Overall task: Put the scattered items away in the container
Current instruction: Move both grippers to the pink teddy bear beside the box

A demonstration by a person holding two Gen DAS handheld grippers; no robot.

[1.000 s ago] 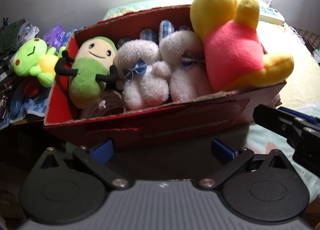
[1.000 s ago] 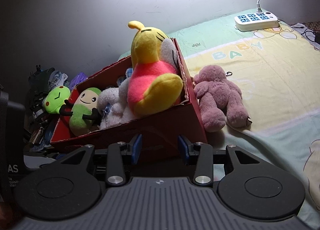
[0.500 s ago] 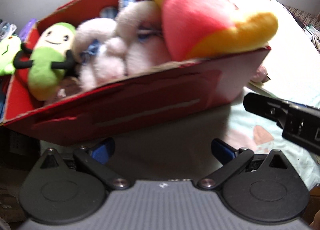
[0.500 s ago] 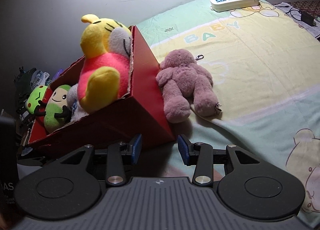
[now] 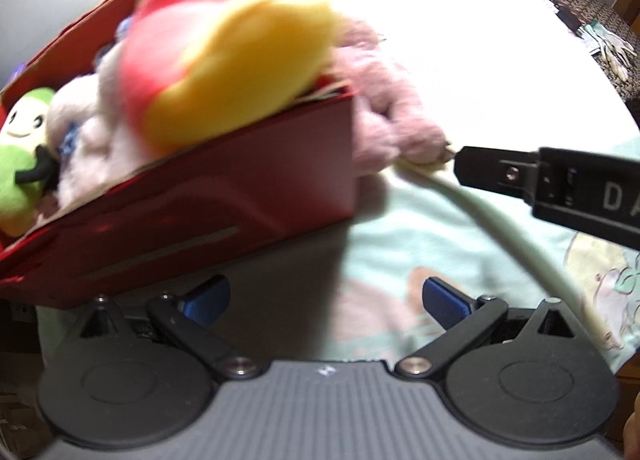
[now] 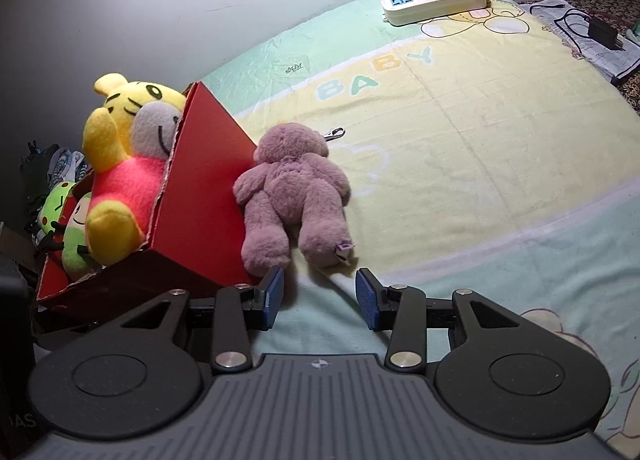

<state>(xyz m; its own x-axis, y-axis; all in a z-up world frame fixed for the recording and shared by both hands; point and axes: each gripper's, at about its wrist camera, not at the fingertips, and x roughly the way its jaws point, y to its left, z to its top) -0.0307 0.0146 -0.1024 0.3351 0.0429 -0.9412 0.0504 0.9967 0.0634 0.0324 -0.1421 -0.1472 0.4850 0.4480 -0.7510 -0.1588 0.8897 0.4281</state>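
Bed: pastel blanket (image 6: pixel 460 132) spread under everything, one power strip (image 6: pixel 434 0) at its far edge.
Box: one red box (image 6: pixel 196 212), with one yellow plush (image 6: pixel 120 180), two green plush toys and at least one white one.
Loose toy: one mauve teddy (image 6: pixel 296 196) face down, touching the box's side.
Right gripper (image 6: pixel 319 296): jaws apart, empty, just short of the teddy's feet.
Left gripper (image 5: pixel 326 298): jaws wide, empty.

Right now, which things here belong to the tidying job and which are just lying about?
Part of the job:
- pink teddy bear, on the bed beside the box
- red box, holding the yellow and pink plush and other soft toys

Just lying about:
- power strip
- black charger and cable
- baby blanket
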